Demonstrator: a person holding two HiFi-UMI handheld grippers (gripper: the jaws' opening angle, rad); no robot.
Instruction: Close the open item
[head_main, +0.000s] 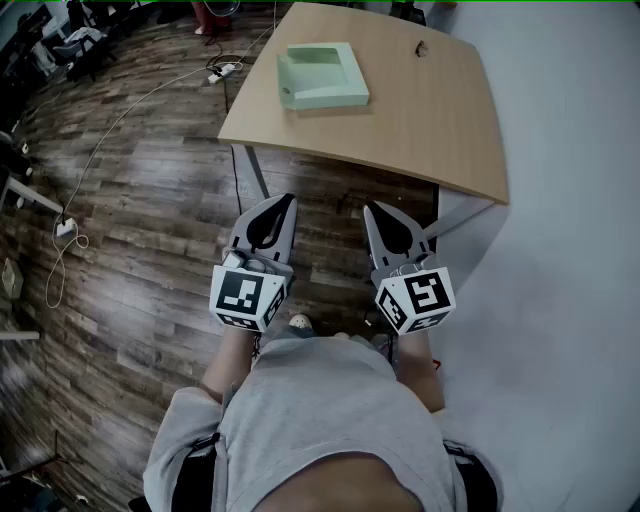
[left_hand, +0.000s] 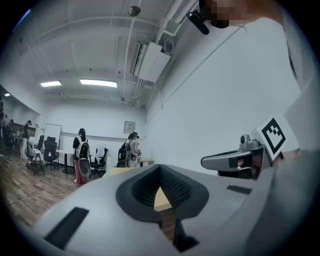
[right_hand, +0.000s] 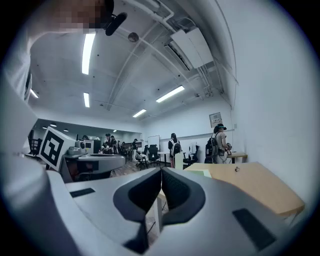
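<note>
Smooth, matt wood-look top on the table (head_main: 430, 120). Matt pale-green card, seemingly, for the box (head_main: 322, 95). Grainy dark wood planks across the floor (head_main: 150, 210). Matt grey plastic on left gripper (head_main: 284, 200) and right gripper (head_main: 372, 208) (finely ribbed black pads (left_hand: 176, 186) inside). Soft grey cloth for the shirt (head_main: 320, 420).

Nothing readable anywhere tbh, just black-and-white square code patterns on the left cube (head_main: 247, 297) and right cube (head_main: 415, 298), plus a framed wall notice (left_hand: 129, 127) too small to read.
</note>
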